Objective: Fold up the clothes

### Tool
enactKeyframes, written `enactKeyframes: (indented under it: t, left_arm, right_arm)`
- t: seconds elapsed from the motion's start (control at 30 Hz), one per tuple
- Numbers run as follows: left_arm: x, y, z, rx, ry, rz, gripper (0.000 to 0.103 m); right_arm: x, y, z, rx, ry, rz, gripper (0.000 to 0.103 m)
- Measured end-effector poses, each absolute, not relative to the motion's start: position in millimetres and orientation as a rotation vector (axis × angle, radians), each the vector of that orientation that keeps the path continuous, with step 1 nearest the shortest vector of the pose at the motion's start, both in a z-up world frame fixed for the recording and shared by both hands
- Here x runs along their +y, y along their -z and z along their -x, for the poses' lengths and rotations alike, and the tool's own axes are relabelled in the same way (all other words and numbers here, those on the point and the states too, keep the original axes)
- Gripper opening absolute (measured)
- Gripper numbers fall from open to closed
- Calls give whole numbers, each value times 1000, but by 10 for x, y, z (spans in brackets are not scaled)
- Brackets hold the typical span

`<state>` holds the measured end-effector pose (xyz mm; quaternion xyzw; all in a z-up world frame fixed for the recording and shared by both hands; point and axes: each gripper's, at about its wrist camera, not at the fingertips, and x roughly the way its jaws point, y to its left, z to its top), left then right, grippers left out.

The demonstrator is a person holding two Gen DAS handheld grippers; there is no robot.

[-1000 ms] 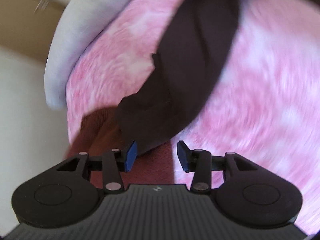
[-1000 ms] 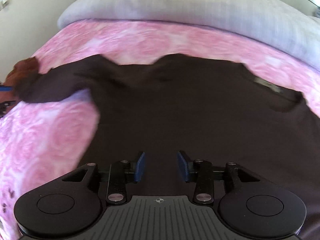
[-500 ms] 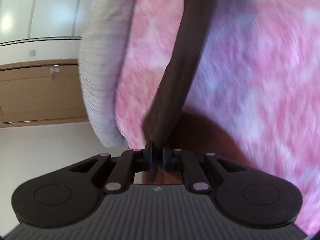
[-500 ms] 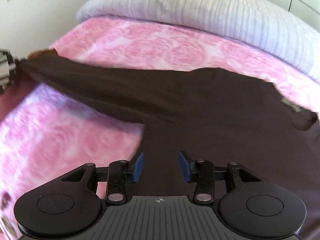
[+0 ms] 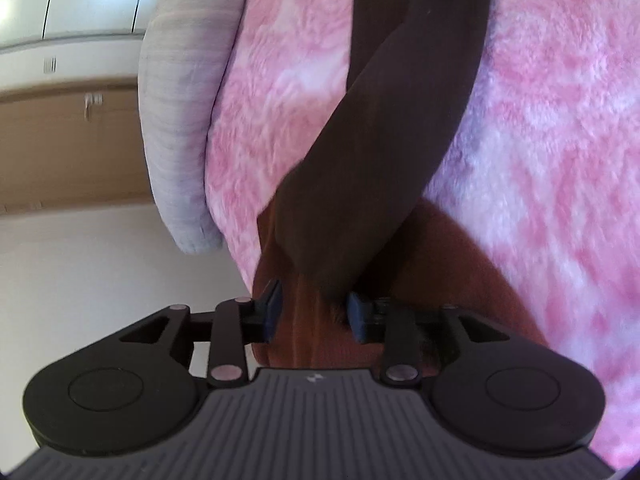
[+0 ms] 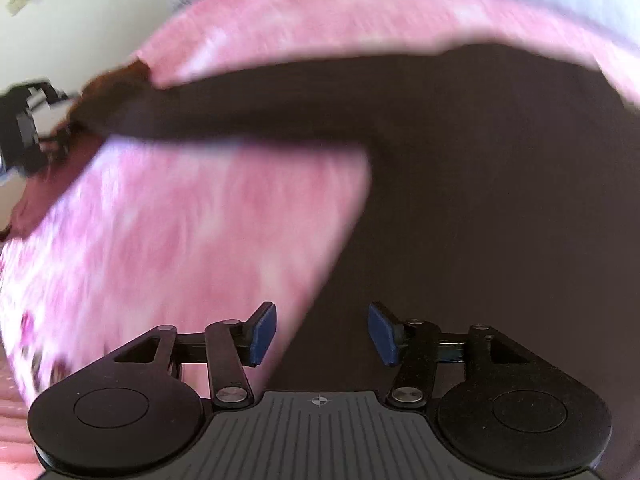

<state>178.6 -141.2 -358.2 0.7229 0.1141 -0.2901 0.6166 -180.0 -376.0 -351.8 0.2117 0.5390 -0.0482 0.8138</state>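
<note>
Found the dark shirt [image 6: 480, 200] lying flat on the pink blanket [image 6: 192, 240], with its body filling the right side of the right wrist view. Saw one sleeve [image 6: 248, 108] drawn out straight to the left, ending by a rust-brown cloth [image 6: 108, 84] at the edge of the bed. Could make out little more there, since most of that view was smeared by blur.

Noted the right tongs [image 6: 322, 332] spread wide with nothing between the blue pads [image 6: 262, 334]. Placed them over the shirt's lower left edge, where dark cloth met pink blanket. Could not tell whether they touched the fabric.

Caught the left tongs [image 6: 28, 128] at the far left of the same view, beside the sleeve's end.

From the left wrist, saw the sleeve [image 5: 380, 140] running up and away over the blanket [image 5: 560, 160], its end [image 5: 320, 264] lying on the rust-brown cloth [image 5: 448, 264]. Found the left tongs [image 5: 316, 314] spread apart and gripping nothing. Saw the sleeve's tip just ahead of the gap, close to the right pad [image 5: 358, 318]. Could not tell whether it touched that pad.

Noticed a grey pillow [image 5: 180, 120] along the blanket's left side, and beyond it a wooden panel [image 5: 60, 152] under a pale wall [image 5: 80, 12].
</note>
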Motion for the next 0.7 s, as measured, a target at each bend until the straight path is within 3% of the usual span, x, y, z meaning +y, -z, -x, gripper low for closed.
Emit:
enactKeyframes:
  t: [0.3, 0.53, 0.7]
  left_arm:
    - [-1232, 2976, -1056, 500, 642, -1364, 36]
    - [-1669, 2974, 392, 515, 983, -1388, 38]
    - [-2026, 3022, 1207, 455, 1185, -1445, 38]
  right_arm:
    - [-3996, 3341, 3533, 1163, 472, -704, 57]
    - [-4436, 3096, 5154, 996, 969, -759, 57]
    - [-4778, 3253, 5819, 1034, 982, -682, 57]
